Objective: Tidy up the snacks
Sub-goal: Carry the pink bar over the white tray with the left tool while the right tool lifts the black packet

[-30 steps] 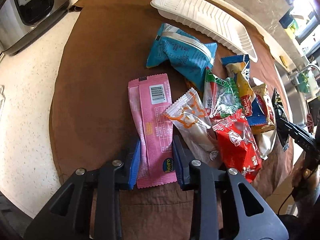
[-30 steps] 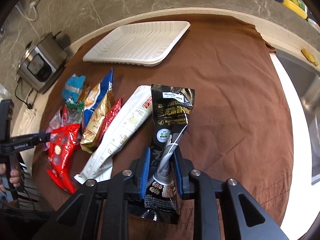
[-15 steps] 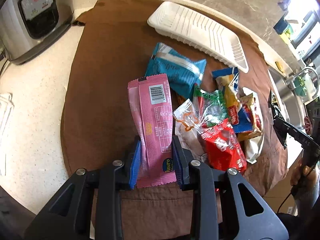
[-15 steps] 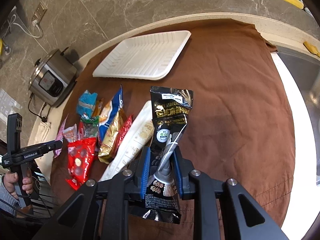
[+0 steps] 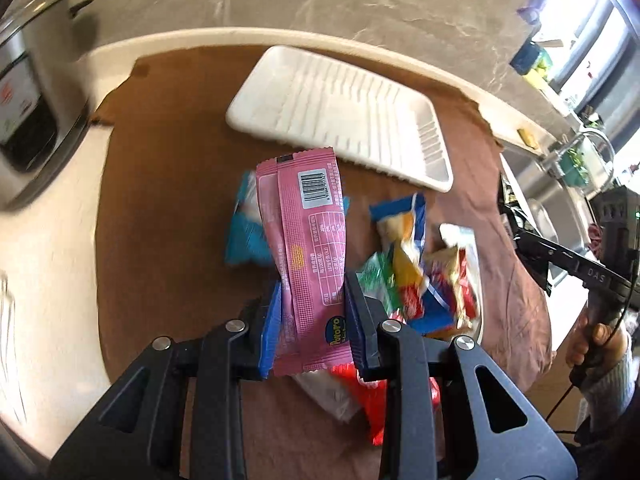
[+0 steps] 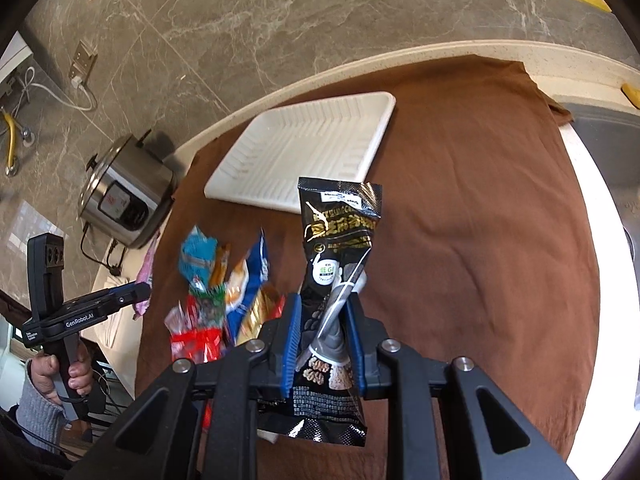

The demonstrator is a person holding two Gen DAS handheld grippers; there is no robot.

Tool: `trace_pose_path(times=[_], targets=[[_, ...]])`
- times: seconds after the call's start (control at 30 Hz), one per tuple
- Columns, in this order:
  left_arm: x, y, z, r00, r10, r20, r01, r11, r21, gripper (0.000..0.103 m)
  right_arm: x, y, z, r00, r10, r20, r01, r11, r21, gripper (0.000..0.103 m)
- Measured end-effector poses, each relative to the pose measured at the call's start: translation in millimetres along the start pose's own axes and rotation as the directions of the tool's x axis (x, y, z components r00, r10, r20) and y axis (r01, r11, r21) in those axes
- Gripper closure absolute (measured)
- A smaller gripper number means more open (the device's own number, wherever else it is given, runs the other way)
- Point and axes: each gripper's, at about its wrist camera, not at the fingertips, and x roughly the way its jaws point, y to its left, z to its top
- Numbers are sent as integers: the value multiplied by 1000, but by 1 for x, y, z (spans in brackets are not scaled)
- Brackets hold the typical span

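Left wrist view is filled mostly by a brown cloth (image 5: pixel 168 208), soft and creased, spread over a pale speckled counter (image 5: pixel 44 264) with a rounded edge; behind it a grey veined stone wall (image 6: pixel 280 20) is seen. At 12 o'clock on the cloth a white ribbed foam tray (image 5: pixel 340 112), rectangular with rounded corners, is lying flat. At 10 o'clock a steel rice cooker (image 6: pixel 120 196) with a dark panel is standing on the counter; only its side is caught in the left view, while its whole round body and cord are shown in the right view. A steel sink (image 5: pixel 560 208) is visible at 3 o'clock in the left view alone.

Near the middle of the cloth a loose heap of glossy, crinkled snack packets (image 5: pixel 420 272) in blue, green, red and gold is lying.

A pink packet (image 5: pixel 312 256), long, flat and matte with a barcode and serrated ends, is clamped near its lower end by the left gripper (image 5: pixel 312 320) and is held clear of the cloth. A shiny black packet (image 6: pixel 336 264) with gold lettering is pinched between the blue pads of the right gripper (image 6: pixel 324 340), its top pointing toward the tray. Both sets of jaws are narrow, closed on their packets.

Each gripper's handle, gripped by a hand with a grey knit cuff (image 6: pixel 36 404), is shown only in the other gripper's view.
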Motion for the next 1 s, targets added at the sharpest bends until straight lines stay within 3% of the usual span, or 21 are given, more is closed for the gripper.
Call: trace_pose_path(times=[0.23,0.37,0.57,0.67,0.9,1.0], targets=[[21,6,54,999,-44,-5,44,998,54,76,20,9,37,1000,16,9,-16,1000,26,80],[36,12,88,999,-53,-9,54,995,84,76,33,13,61,999,39,11,-39,999,35,91],[74,20,126,998,-52,-41,57,992,114,76,66,18,86,1000,15,-17,-14,1000,22,91],[94,21,142,998,-38,-57,46,989,143,76,81,21,91,999,4,-46,-3,1000,9,91],[123,21,166,998,-12,-59,24,980,198,76,87,40,84,987,-119,-106,100,980,-170,91],[133,21,169,998,-4,-69,18,979,201,76,85,32,72,980,-139,-141,117,980,-160,90]])
